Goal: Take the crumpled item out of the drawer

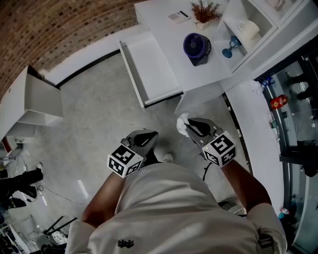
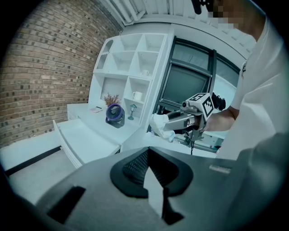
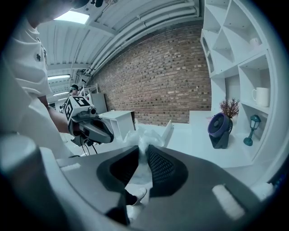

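Observation:
The crumpled white item (image 1: 182, 124) is out of the drawer, pinched in my right gripper (image 1: 189, 125), which is shut on it at about waist height. In the right gripper view the item (image 3: 146, 135) bulges out past the jaws of the right gripper (image 3: 143, 150). The left gripper view shows the item (image 2: 159, 124) held in front of the desk. The white drawer (image 1: 149, 69) stands pulled open with a bare bottom, ahead of both grippers. My left gripper (image 1: 148, 136) hangs beside the right one, its jaws (image 2: 148, 151) together with nothing in them.
On the white desk (image 1: 164, 30) stand a purple fan (image 1: 197, 48) and a dried plant (image 1: 204, 11). A cup (image 1: 248, 30) and a small blue lamp (image 1: 229, 47) sit in the shelf unit. A low white cabinet (image 1: 35, 99) stands at the left, glass shelving (image 1: 293, 99) at the right.

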